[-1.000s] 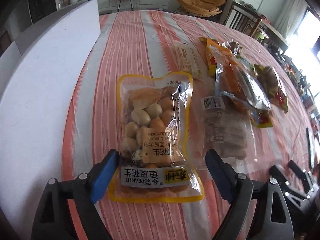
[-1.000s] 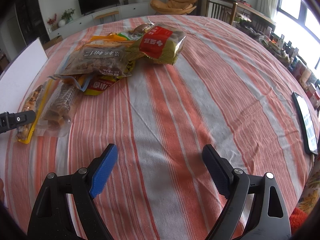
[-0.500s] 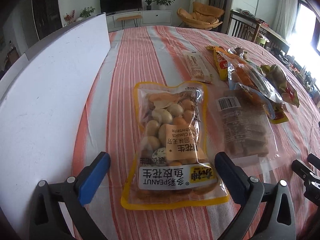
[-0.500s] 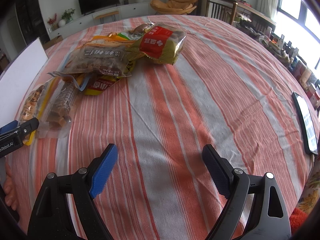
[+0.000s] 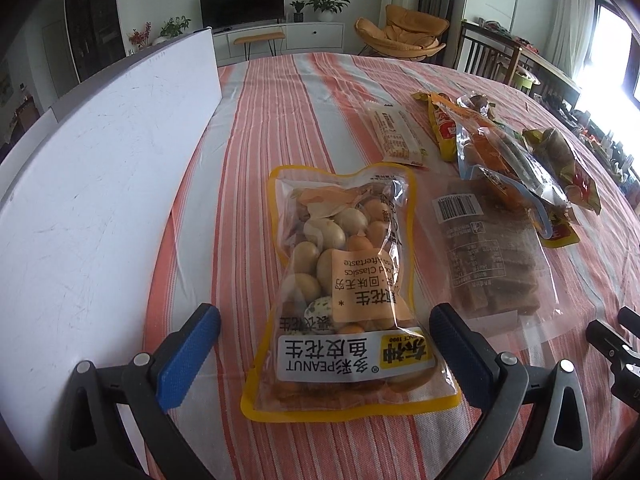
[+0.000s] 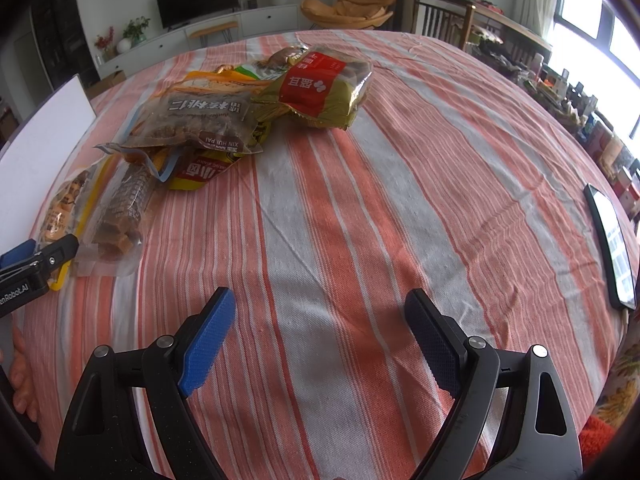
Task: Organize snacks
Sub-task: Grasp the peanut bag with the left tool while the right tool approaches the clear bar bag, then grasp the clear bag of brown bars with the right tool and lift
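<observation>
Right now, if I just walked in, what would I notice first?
Probably the yellow-edged peanut bag, lying flat on the striped tablecloth between the wide-open fingers of the left hand-held gripper. Next, the messy snack pile farther back, topped by a gold and red bag. A big white board stands on the left.

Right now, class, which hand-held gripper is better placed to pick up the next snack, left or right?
Left. The left hand-held gripper stands open astride the peanut bag; the right hand-held gripper faces bare tablecloth.

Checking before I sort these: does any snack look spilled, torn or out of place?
Nothing looks spilled or torn. The peanut bag lies flat on its own; only the other packets sit heaped crookedly across one another.
</observation>
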Motion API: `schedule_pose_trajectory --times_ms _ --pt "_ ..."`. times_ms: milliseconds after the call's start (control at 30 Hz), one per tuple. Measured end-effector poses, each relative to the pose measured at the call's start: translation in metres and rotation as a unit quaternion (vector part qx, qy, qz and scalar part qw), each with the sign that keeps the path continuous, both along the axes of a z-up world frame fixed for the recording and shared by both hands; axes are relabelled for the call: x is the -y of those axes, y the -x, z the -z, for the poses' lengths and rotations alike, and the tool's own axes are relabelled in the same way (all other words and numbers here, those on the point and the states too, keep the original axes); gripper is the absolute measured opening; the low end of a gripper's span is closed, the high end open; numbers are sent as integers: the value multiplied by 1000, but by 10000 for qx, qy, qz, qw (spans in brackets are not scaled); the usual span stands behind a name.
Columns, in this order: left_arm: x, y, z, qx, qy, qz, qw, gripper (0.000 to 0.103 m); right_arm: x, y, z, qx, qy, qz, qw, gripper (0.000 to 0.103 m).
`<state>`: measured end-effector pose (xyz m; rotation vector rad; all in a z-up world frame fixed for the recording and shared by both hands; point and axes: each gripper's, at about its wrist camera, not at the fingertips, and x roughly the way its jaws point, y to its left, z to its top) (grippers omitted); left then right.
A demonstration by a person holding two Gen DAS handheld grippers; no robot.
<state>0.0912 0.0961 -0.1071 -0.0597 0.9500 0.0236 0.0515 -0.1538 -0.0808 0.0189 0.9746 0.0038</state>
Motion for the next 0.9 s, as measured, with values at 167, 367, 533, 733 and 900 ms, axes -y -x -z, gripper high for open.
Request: schedule_pose_trajectory --times_ms 167,367,533,733,900 --pt "1 3 0 5 -44 73 10000 103 6 2 -2 60 -372 -23 9993 89" --pt "2 3 0 15 -35 71 10000 103 0 4 -20 491 -1674 -740 9819 88" --pt "3 9 0 14 -36 174 9998 103 -69 -36 -25 80 -1450 -1654 9755 86" --pt "5 16 0 34 -43 283 9996 103 -118 -88 -10 -552 -1284 -1620 9768 85" --pt "7 16 1 -7 -88 294 9995 103 -131 -73 -9 -467 -452 -1990 9779 61"
